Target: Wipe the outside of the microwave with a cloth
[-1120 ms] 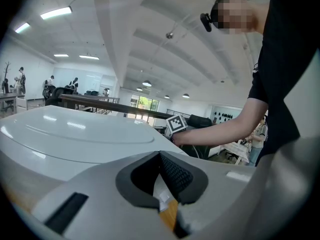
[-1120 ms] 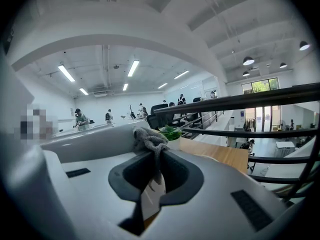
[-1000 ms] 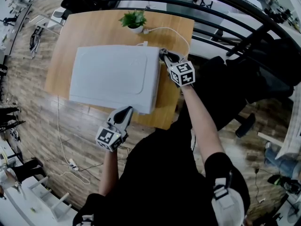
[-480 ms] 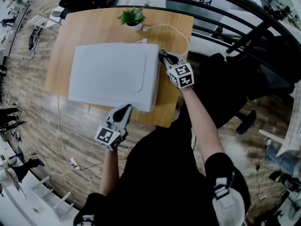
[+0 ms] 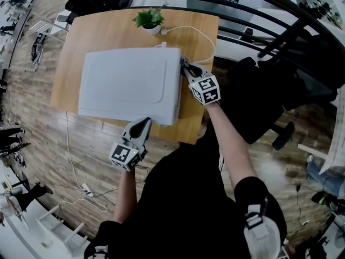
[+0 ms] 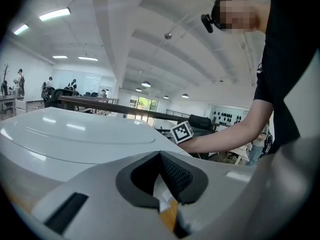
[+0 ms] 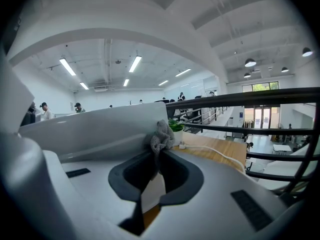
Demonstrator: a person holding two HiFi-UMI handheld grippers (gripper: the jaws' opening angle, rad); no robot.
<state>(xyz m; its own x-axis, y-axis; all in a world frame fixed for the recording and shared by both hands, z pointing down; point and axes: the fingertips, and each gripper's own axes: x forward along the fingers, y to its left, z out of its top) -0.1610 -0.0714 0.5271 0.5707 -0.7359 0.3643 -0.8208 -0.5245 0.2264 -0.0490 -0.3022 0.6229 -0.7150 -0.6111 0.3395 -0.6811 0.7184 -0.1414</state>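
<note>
White microwave (image 5: 126,82): mid wooden desk (image 5: 108,31), reaching its near edge. Grey cloth (image 7: 161,136): pinched in the closed right gripper (image 5: 185,65), against the microwave's right side near its rear corner. Left gripper (image 5: 146,122): jaws together, empty, at the microwave's front corner. Potted plant (image 5: 148,19), white cable (image 5: 199,31): desk's far edge. Plank floor (image 5: 32,117); black railing (image 5: 259,15).

- Where's the microwave (image 5: 129,82)?
- On the table (image 5: 97,31), with the plant (image 5: 149,19) behind it.
- And your grippers?
- My left gripper (image 5: 144,123) is at its near edge. My right gripper (image 5: 184,64) is at its right side, cloth (image 7: 161,136) at the tips.
</note>
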